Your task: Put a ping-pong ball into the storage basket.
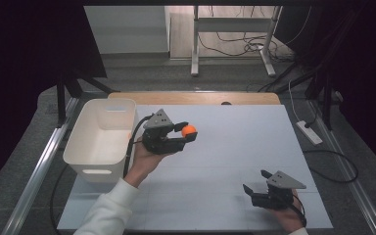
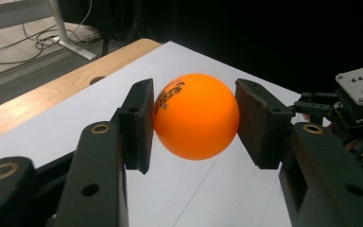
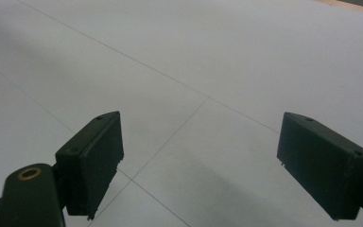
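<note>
The left gripper [image 1: 185, 133] squeezes the orange ball [image 1: 189, 130] and holds it up over the table [image 1: 235, 147], near the white bin [image 1: 103, 139]. The right gripper [image 1: 258, 181] is wide open, holding nothing. I think the ball goes into the bin next, so the hand must swing over it and let go.

White bin [image 1: 100, 139] beside grey table [image 1: 235, 147]

orange ball [image 2: 196, 116], dark print, unreadable

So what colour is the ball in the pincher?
Orange ball, with small dark print on one side; clearest in the left gripper view.
</note>
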